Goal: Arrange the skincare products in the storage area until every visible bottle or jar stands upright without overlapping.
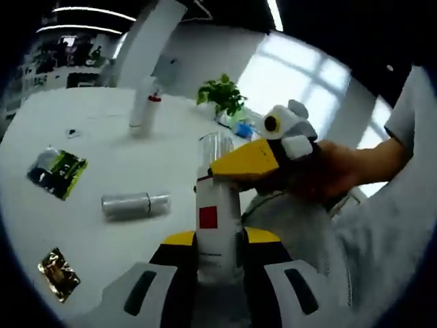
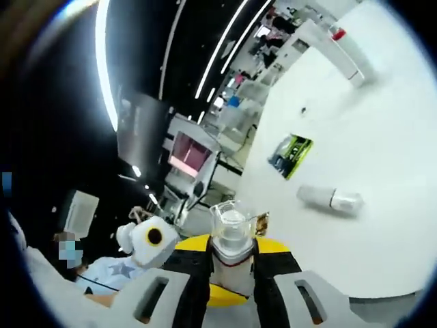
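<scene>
White tabletop (image 1: 102, 123) at 10 o'clock; white rigid bottle with red square label and clear cap (image 1: 217, 225) is pinched by left gripper (image 1: 218, 256) at its body, right gripper (image 2: 231, 263) clamped near its cap; judged light, slippery, best gripped mid-body.

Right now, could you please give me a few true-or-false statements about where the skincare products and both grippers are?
1. The left gripper has its fingers closed on the white bottle with a red square label. True.
2. The silver cylindrical bottle stands upright on the white table. False: it lies on its side.
3. The right gripper grips that same white bottle at its clear cap. True.
4. The tall white tube with a red cap lies flat. False: it stands upright.
</scene>
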`<state>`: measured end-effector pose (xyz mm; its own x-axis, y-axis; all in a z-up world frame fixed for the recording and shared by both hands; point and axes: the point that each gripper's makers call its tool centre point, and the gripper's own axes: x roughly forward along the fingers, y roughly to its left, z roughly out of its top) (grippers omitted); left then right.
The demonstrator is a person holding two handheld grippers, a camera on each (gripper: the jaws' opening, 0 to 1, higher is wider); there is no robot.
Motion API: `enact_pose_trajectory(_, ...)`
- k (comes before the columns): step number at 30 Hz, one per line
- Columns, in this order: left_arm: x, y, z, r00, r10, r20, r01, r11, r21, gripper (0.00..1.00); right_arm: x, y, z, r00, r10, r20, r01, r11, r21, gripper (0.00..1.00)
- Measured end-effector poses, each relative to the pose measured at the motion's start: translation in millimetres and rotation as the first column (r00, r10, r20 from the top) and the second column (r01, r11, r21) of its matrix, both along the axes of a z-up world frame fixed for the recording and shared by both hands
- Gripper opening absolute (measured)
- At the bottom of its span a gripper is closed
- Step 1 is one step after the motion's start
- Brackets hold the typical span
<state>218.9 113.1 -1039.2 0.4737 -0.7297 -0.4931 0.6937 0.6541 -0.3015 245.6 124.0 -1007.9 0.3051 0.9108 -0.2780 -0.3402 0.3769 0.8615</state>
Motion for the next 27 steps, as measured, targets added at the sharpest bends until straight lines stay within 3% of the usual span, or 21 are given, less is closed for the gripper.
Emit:
enact_pose_trajectory(4,0.7,1.8,-0.5,0.998,-0.008,0.064,0.003,0.997,0.076,0.19,1.1,0.4,-3.3,0.999,-0.03,-0.026,0.03,0.999,-0.011,0.21)
enact_pose_trajectory(7,-0.3,2.4,-3.2,0.998,-0.017,0.063,0.011,0.995,0.094,0.19,-0.6,0.8,-5.1,0.999,-0.025,-0.039,0.024,1.0,-0.019,0.2)
enact_pose_trajectory(9,-1.0,1.6,-2.3,0.998,-0.019,0.064,0.014,0.996,0.087,0.2,-2.3,-0.5,-2.5,0.999,0.023,0.029,-0.021,0.999,-0.043,0.18)
enact_pose_trajectory(12,-0.3,-1.4,2.3,0.997,-0.021,0.074,0.017,0.999,0.048,0.19,-3.4,-4.2,2.6,0.995,0.071,0.064,-0.068,0.996,-0.051,0.17)
enact_pose_trajectory(16,-1.0,-6.6,9.2,0.998,-0.03,0.062,0.031,0.999,-0.013,0.18,-5.3,-4.8,12.5,0.973,0.159,0.169,-0.148,0.986,-0.077,0.16)
enact_pose_trajectory(18,-2.8,-7.7,11.7,0.998,-0.037,0.051,0.039,0.998,-0.04,0.17,-11.1,-3.0,18.7,0.938,0.242,0.249,-0.219,0.969,-0.116,0.16)
enact_pose_trajectory(21,-8.8,-12.8,13.8,0.996,-0.076,0.042,0.079,0.995,-0.068,0.16,-21.9,1.2,26.3,0.856,0.368,0.362,-0.317,0.928,-0.194,0.15)
enact_pose_trajectory(22,-10.7,-14.7,14.4,0.995,-0.089,0.038,0.092,0.993,-0.079,0.16,-26.1,2.4,28.9,0.819,0.414,0.398,-0.351,0.909,-0.223,0.15)
enact_pose_trajectory(23,-13.7,-18.4,15.8,0.994,-0.112,0.021,0.113,0.987,-0.113,0.17,-29.0,3.1,30.3,0.801,0.438,0.409,-0.373,0.899,-0.232,0.15)
enact_pose_trajectory(24,-16.6,-20.2,16.1,0.991,-0.132,0.008,0.132,0.983,-0.125,0.17,-34.6,4.5,33.7,0.767,0.478,0.428,-0.415,0.878,-0.238,0.15)
enact_pose_trajectory(25,-19.1,-23.0,17.6,0.989,-0.145,-0.005,0.143,0.978,-0.15,0.18,-35.7,4.7,34.4,0.757,0.489,0.434,-0.425,0.872,-0.242,0.15)
enact_pose_trajectory(27,-22.5,-27.2,20.0,0.985,-0.171,-0.014,0.166,0.969,-0.184,0.19,-43.3,5.0,37.5,0.692,0.554,0.463,-0.491,0.831,-0.262,0.15)
